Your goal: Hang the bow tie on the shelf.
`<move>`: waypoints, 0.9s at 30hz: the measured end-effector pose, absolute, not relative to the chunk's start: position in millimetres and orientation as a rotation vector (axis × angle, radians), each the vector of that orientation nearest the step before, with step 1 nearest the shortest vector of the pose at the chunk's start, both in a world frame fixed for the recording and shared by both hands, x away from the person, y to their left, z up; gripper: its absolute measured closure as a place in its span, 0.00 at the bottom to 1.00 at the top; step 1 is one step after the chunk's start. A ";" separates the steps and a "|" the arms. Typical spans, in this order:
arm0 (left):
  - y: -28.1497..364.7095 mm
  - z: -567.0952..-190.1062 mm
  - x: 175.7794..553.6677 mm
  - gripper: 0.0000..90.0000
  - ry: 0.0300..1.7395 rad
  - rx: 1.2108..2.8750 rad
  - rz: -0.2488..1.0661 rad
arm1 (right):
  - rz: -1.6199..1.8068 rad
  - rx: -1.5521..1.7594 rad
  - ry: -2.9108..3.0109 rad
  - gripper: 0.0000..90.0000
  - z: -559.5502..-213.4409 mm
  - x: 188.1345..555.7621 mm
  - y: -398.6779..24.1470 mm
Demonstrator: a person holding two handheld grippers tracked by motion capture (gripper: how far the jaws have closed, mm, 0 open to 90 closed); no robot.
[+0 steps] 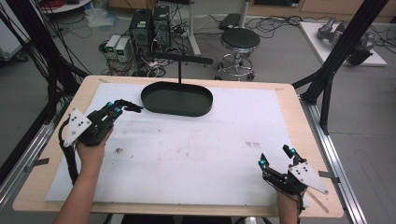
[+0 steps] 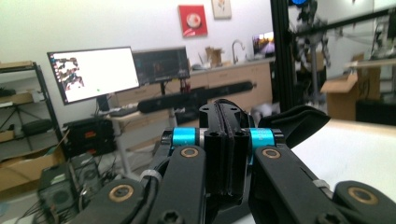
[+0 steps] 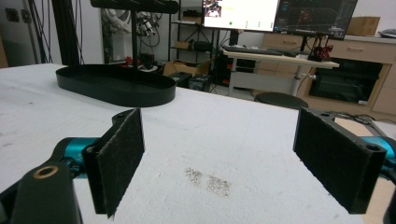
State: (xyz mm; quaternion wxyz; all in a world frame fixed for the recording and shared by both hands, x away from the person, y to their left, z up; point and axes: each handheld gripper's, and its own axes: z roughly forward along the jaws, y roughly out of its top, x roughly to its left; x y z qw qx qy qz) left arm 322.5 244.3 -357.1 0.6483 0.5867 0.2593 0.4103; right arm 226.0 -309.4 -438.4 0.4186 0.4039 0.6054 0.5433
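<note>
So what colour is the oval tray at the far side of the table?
Black; the oval tray shows best in the high view.

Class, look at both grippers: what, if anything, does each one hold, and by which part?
Nothing is held. The left gripper is shut on nothing; the right gripper is open over the white mat.

In the left gripper view, the tray [image 2: 299, 123] is mostly hidden behind the closed jaws at centre frame, and the boxes [image 2: 56, 191] at lower left are blurred. In the high view, both forearms are cut off by the bottom edge. The small mark [image 1: 119, 150] left of centre is perhaps a stain.
</note>
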 end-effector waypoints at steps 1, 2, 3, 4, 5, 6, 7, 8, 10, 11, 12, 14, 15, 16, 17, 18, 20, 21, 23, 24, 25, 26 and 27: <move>244.3 -357.1 322.5 0.98 0.589 1.334 0.933 | 1.364 1.013 1.517 0.17 -438.3 226.0 -309.2; 241.2 -355.5 326.3 0.98 0.597 1.328 0.929 | 1.366 1.013 1.516 0.17 -438.3 226.2 -309.1; 235.8 -352.7 334.9 0.98 0.610 1.315 0.923 | 1.366 1.007 1.516 0.17 -438.3 226.6 -309.2; 235.8 -352.7 334.9 0.98 0.610 1.315 0.923 | 1.367 1.008 1.516 0.17 -438.5 226.7 -308.9; 233.3 -351.0 339.7 0.98 0.621 1.318 0.919 | 1.367 1.011 1.519 0.17 -438.6 226.5 -308.7; 230.7 -349.4 344.8 0.98 0.625 1.318 0.922 | 1.364 1.010 1.520 0.17 -438.6 226.4 -308.5; 228.5 -347.7 350.0 0.98 0.635 1.323 0.919 | 1.365 1.010 1.521 0.17 -438.5 226.4 -308.3; 225.0 -344.7 359.5 0.98 0.647 1.323 0.919 | 1.366 1.009 1.521 0.17 -438.3 226.4 -308.0; 223.3 -343.0 364.5 0.98 0.652 1.323 0.917 | 1.368 1.008 1.520 0.17 -438.1 226.5 -307.8; 220.5 -340.1 374.1 0.98 0.661 1.327 0.919 | 1.378 1.001 1.516 0.17 -436.3 226.2 -307.0; 219.4 -338.7 379.2 0.98 0.665 1.329 0.919 | 1.382 0.999 1.516 0.17 -434.8 225.8 -306.1; 218.1 -337.7 384.1 0.98 0.669 1.325 0.919 | 1.389 0.996 1.512 0.17 -431.3 225.6 -304.2; 216.7 -336.8 388.8 0.98 0.669 1.319 0.922 | 1.389 0.996 1.512 0.17 -431.3 225.6 -304.2; 213.6 -335.1 398.9 0.98 0.671 1.314 0.925 | 1.400 0.978 1.510 0.17 -428.6 224.8 -302.2; 211.9 -334.2 404.0 0.98 0.670 1.316 0.929 | 1.400 0.969 1.514 0.17 -427.5 224.4 -301.1; 211.9 -334.2 404.0 0.98 0.670 1.316 0.929 | 1.398 0.961 1.517 0.17 -426.5 223.9 -300.2; 207.0 -331.0 419.5 0.98 0.670 1.328 0.930 | 1.395 0.948 1.521 0.17 -424.8 222.7 -299.1; 205.7 -330.1 424.6 0.98 0.672 1.331 0.931 | 1.398 0.953 1.520 0.17 -424.0 221.7 -298.7; 203.1 -329.3 434.6 0.98 0.681 1.327 0.927 | 1.401 0.952 1.517 0.17 -422.8 221.1 -299.1; 203.1 -329.3 434.6 0.98 0.681 1.327 0.927 | 1.404 0.953 1.516 0.17 -422.3 220.8 -299.3; 202.3 -329.3 439.5 0.98 0.688 1.333 0.927 | 1.404 0.953 1.516 0.17 -422.3 220.8 -299.3; 201.4 -329.3 444.1 0.98 0.697 1.338 0.923 | 1.407 0.954 1.512 0.17 -421.5 220.8 -299.4; 200.0 -330.8 451.9 0.98 0.709 1.339 0.925 | 1.408 0.953 1.512 0.17 -421.1 220.8 -299.4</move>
